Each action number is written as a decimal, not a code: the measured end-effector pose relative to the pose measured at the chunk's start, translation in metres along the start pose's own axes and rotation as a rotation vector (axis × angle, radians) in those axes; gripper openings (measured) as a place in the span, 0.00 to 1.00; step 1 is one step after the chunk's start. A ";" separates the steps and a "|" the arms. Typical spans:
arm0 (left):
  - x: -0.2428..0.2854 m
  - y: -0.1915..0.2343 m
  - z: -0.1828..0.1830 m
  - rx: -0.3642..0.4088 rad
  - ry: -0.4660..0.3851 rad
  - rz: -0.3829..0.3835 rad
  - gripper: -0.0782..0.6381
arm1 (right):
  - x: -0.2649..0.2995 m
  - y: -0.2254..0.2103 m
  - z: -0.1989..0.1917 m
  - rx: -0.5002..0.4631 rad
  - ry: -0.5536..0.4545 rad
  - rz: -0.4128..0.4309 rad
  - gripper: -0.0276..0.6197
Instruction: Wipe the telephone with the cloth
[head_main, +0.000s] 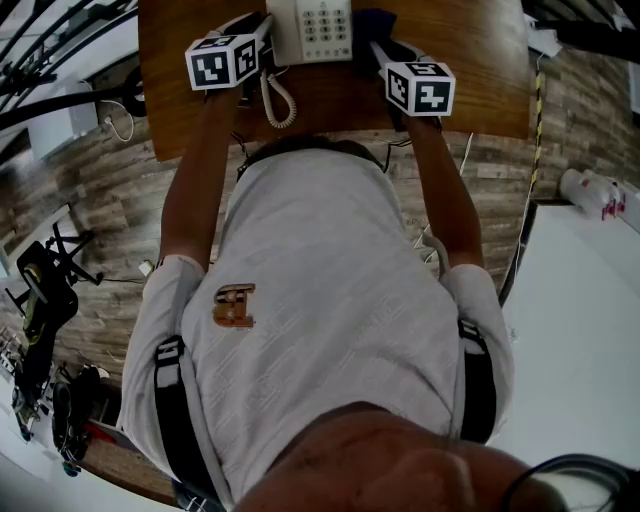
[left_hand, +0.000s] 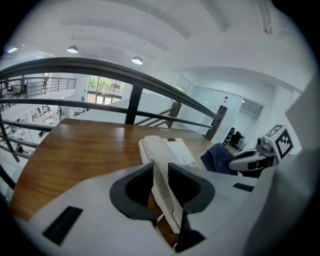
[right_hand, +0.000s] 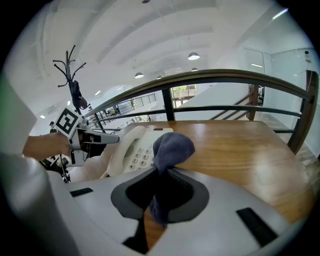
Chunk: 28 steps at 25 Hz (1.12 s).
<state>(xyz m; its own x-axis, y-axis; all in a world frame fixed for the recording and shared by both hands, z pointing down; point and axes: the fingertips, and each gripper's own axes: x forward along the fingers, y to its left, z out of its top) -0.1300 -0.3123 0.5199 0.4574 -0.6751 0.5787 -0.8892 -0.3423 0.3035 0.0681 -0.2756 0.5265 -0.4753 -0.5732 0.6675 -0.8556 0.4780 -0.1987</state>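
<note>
The left gripper (left_hand: 162, 189) was clamped on the near side of the telephone (left_hand: 167, 150), most likely to keep it from sliding on the desk (left_hand: 85, 150) while the other hand wiped. The right gripper (right_hand: 159, 192) pinched the cloth (right_hand: 172, 145), with a bunched end standing above its jaws. The cloth was held just beside the keypad, though I could not tell whether it was touching. The coiled cord (head_main: 278, 100) lay on the desk in front of the telephone, between the two arms, and might snag a low sweep. A railing (right_hand: 225, 77) ran behind the desk, out of the way.
</note>
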 end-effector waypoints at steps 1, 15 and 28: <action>-0.003 -0.001 0.002 0.002 -0.008 0.000 0.25 | -0.004 0.002 0.006 -0.005 -0.016 0.006 0.14; -0.077 -0.072 0.097 0.163 -0.381 -0.154 0.16 | -0.066 0.083 0.123 -0.100 -0.428 0.235 0.14; -0.145 -0.124 0.153 0.334 -0.653 -0.193 0.13 | -0.121 0.133 0.176 -0.256 -0.704 0.346 0.14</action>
<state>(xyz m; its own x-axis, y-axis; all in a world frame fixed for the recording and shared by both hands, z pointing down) -0.0874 -0.2720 0.2831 0.6006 -0.7974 -0.0590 -0.7961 -0.6033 0.0487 -0.0239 -0.2599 0.2929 -0.7933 -0.6083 -0.0242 -0.6047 0.7920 -0.0841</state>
